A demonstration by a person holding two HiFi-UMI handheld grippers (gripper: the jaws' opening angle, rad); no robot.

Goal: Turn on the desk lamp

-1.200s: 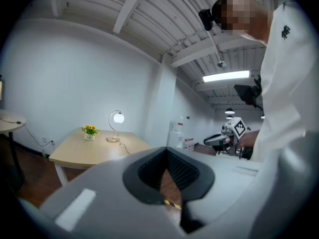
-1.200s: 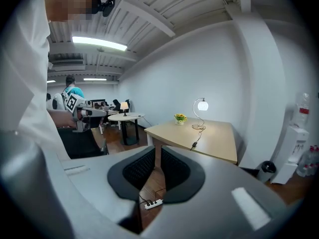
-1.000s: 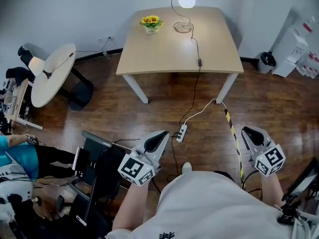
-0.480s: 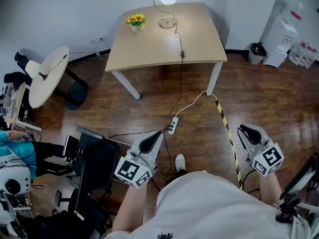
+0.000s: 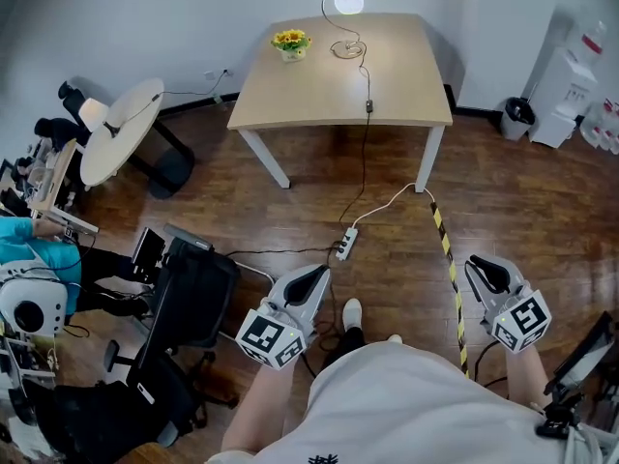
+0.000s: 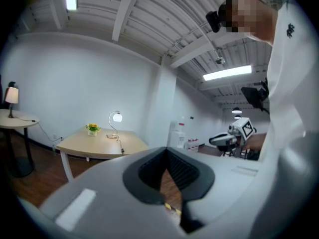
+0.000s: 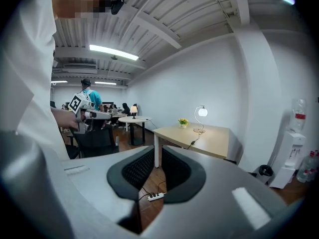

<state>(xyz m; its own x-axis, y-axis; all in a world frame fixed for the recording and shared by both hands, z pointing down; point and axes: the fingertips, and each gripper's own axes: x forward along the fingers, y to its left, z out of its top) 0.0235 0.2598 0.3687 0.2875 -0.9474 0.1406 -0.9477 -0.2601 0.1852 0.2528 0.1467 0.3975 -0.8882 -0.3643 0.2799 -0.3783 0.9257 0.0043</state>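
The desk lamp [image 5: 348, 0] stands at the far edge of the wooden table [image 5: 319, 95], its round globe glowing. Its cord runs down the tabletop past an inline switch [image 5: 368, 106] to a power strip [image 5: 344, 244] on the floor. My left gripper [image 5: 311, 280] and right gripper [image 5: 484, 274] hang close to the person's body, far from the table, both shut and holding nothing. The lit lamp [image 6: 116, 117] shows small beyond the left gripper [image 6: 166, 151], and the same lamp [image 7: 201, 112] beyond the right gripper [image 7: 155, 151].
A pot of yellow flowers [image 5: 291, 43] sits left of the lamp. A black office chair [image 5: 189, 303] stands at my left, a round side table [image 5: 121, 129] farther left. Yellow-black tape [image 5: 447, 259] crosses the floor. A water dispenser [image 5: 571, 85] and bin [image 5: 518, 116] stand right.
The table and lamp now look smaller and farther off, and the view has swung slightly. The lamp glows throughout. Both grippers stay shut near the body.
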